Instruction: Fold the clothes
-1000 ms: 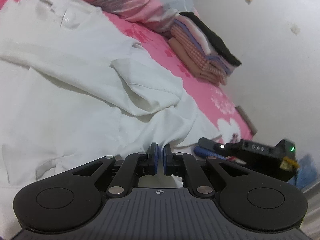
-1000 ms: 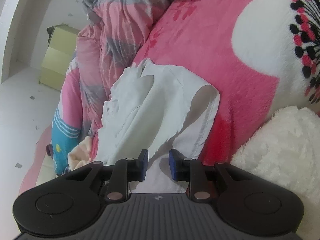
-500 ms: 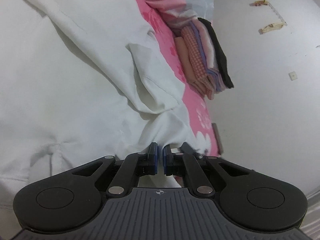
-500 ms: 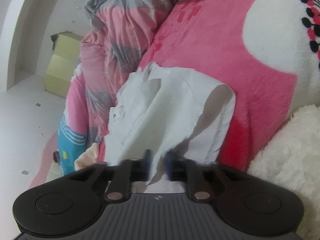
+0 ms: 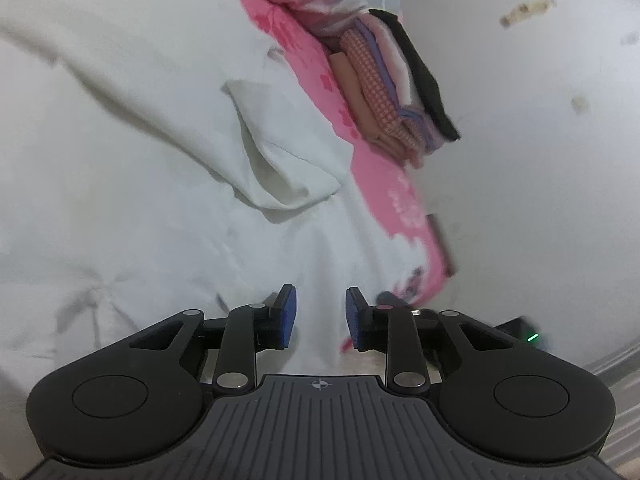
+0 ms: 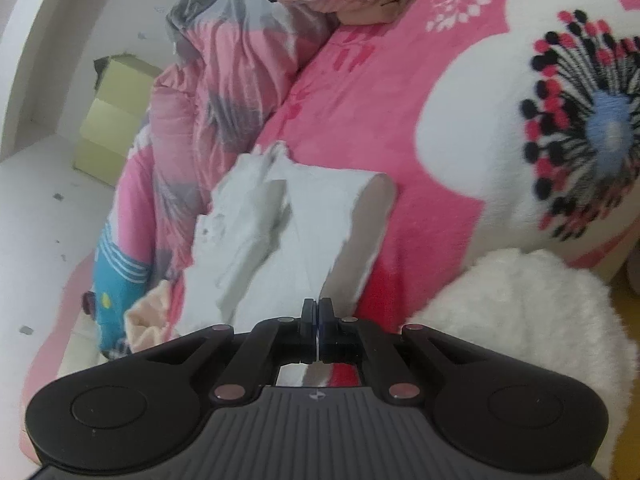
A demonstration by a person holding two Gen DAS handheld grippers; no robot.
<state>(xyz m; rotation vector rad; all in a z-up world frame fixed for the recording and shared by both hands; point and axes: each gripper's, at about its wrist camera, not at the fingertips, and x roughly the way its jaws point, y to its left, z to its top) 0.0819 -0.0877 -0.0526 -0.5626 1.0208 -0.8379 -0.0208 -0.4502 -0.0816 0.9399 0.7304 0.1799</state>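
A white shirt lies spread over the pink bed, one sleeve folded across its body. My left gripper hovers over the shirt's near edge. Its jaws are opening and the blue pads stand apart without pressing the cloth that lies in the gap below them. In the right wrist view a crumpled part of the white shirt runs down to my right gripper. That gripper is shut on the cloth's near edge, with a strip of white showing under the fingers.
A stack of folded clothes rests on the pink blanket by the white wall. A black device with a green light sits at the right. A fluffy white throw, a patterned quilt and pale boxes border the bed.
The left jaws, pinched on the shirt's edge before, have parted and let it go. The right jaws, open earlier, have closed on the cloth and moved a little over the bed.
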